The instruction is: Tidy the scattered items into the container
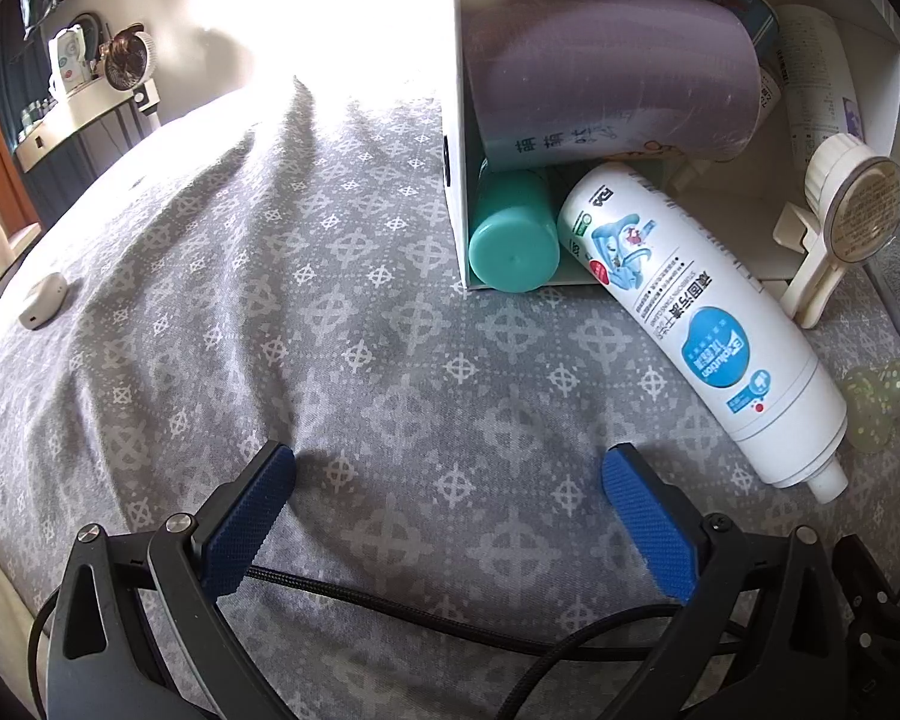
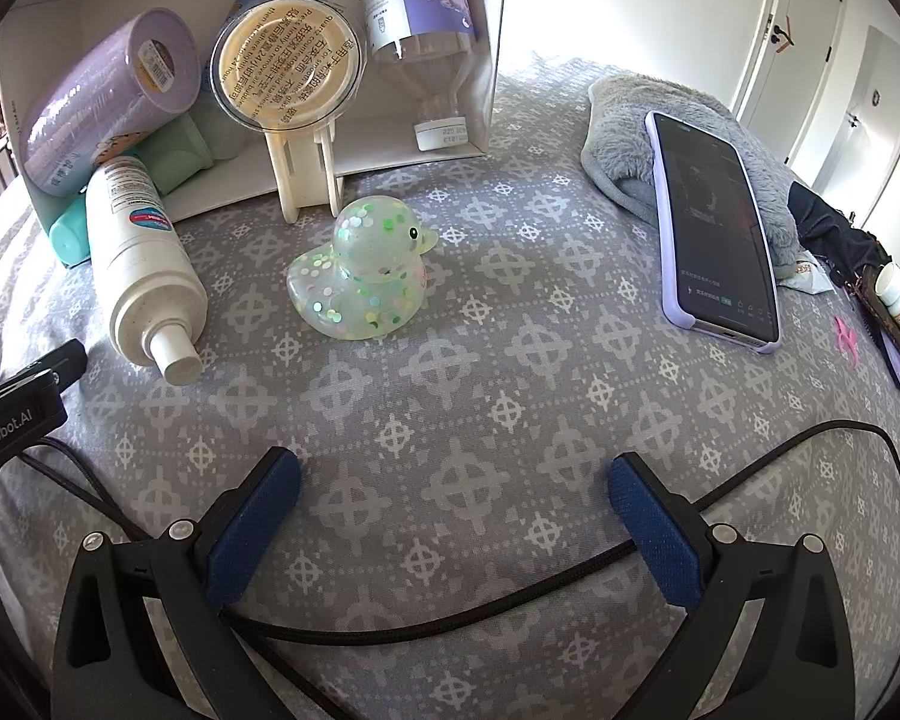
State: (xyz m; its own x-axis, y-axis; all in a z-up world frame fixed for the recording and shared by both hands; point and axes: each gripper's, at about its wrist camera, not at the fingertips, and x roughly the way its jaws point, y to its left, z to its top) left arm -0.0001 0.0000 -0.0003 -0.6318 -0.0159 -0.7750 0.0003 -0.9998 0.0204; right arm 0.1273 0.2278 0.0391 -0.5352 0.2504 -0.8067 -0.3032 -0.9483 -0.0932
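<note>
Box (image 2: 492,60) holds perhaps six items; one duck (image 2: 363,276) sits outside.

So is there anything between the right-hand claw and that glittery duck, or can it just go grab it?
Nothing visible blocks it. The right gripper is open, with only bare patterned bedspread between it and the duck. The white spray bottle lies off to the left, clear of that path.

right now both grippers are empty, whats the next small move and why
Probably ease the right gripper forward to straddle the duck. It sits alone on the bedspread, outside the white box, roughly ahead of the open jaws. The left gripper is open too, but the white bottle already leans into the box.
</note>
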